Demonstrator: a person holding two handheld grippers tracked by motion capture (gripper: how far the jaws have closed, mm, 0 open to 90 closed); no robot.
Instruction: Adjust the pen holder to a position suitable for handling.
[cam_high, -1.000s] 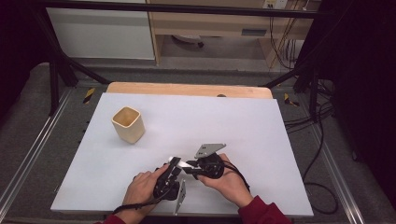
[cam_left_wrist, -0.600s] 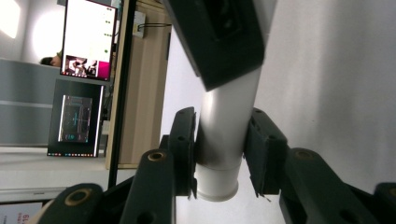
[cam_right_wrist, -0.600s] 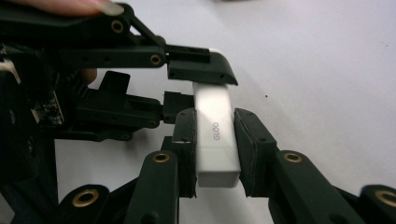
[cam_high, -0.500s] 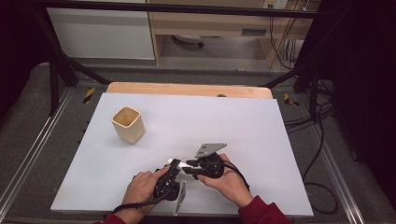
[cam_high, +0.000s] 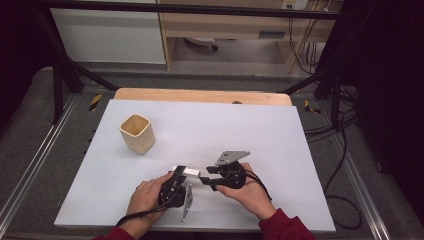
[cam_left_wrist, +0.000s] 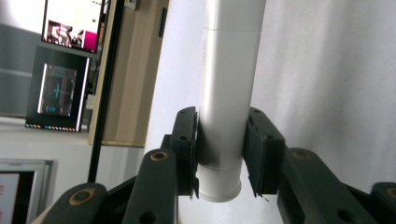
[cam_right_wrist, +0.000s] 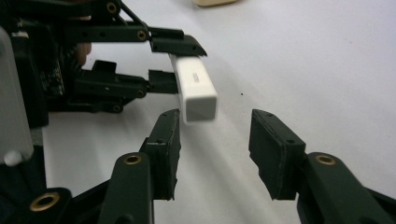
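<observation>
High view: left gripper (cam_high: 181, 171) holds a white block (cam_high: 190, 171) pointing toward the right gripper (cam_high: 206, 180); beige cup (cam_high: 136, 132) well beyond on the tabletop (cam_high: 260, 130).
Left gripper view: jaws clamped on the block's sides.
Right gripper view: jaws spread wide, empty, block just ahead.

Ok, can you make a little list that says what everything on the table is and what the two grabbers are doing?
table: white top, wooden strip at the far edge
cup: tan, square, empty as far as shows, far left, standing upright
stick: white, boxy, held above the table
left gripper: shut on one end of the stick
right gripper: open, jaws near the stick's free end, not touching it
hands: one on each gripper, red sleeves
</observation>
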